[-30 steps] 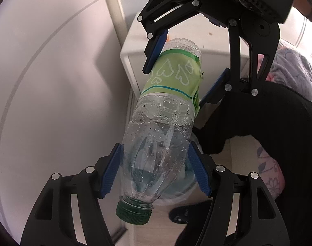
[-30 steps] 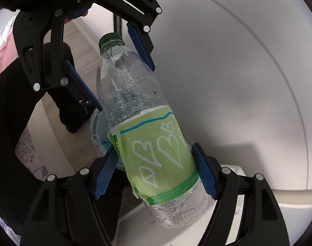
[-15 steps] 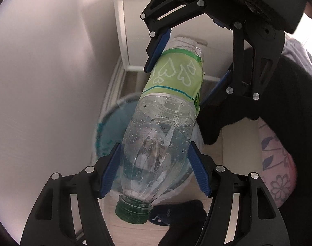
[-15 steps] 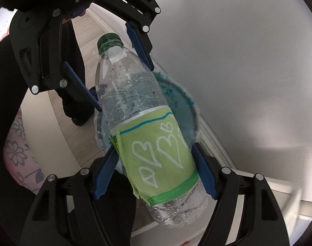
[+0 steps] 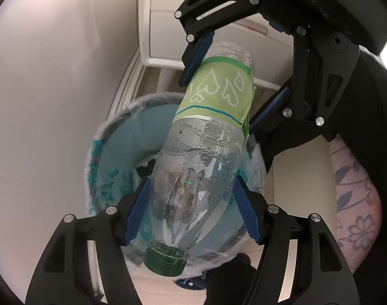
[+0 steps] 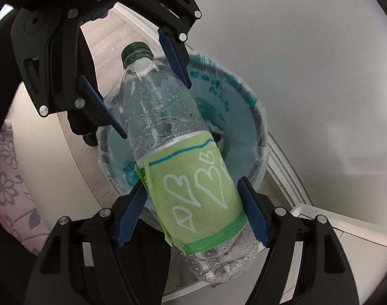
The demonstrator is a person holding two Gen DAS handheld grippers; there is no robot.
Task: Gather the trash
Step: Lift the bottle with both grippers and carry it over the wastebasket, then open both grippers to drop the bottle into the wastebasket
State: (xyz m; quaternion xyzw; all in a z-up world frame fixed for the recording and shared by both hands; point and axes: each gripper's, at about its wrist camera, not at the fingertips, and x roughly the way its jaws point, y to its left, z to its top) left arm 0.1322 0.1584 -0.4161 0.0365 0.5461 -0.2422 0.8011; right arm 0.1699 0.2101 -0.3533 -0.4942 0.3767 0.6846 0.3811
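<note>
1. Bottle (image 5: 198, 167), clear plastic with a green cap (image 5: 165, 260) and a green label (image 5: 218, 94) drawn with white hearts, gripped at both ends at once: left gripper (image 5: 192, 208) clenched on the clear shoulder near the cap, right gripper (image 6: 193, 208) clenched on the labelled part near the base.
2. Blue pads (image 5: 138, 212) pressed flat against the curved wall on either side, probably so that a light, slippery, empty shell cannot twist or slide out.
3. Carried off any surface, slanted, directly above the mouth of the trash bin (image 5: 109, 129), a round bin lined with a pale blue printed bag (image 6: 234, 117); cap end over the near rim in the left wrist view, base end toward the far rim.
4. Placed there, by judgement, so that letting go drops it straight inside rather than onto the wooden floor (image 5: 157, 289).
5. Bin tucked against the white wall (image 5: 53, 76) and just in front of a white cabinet (image 5: 165, 30); little room for a miss on that side.
6. Not yet released; no part of the bottle touching the liner, as far as visible.
7. Likely next need: both grips opened together, or one first so the bottle tips down inside.
</note>
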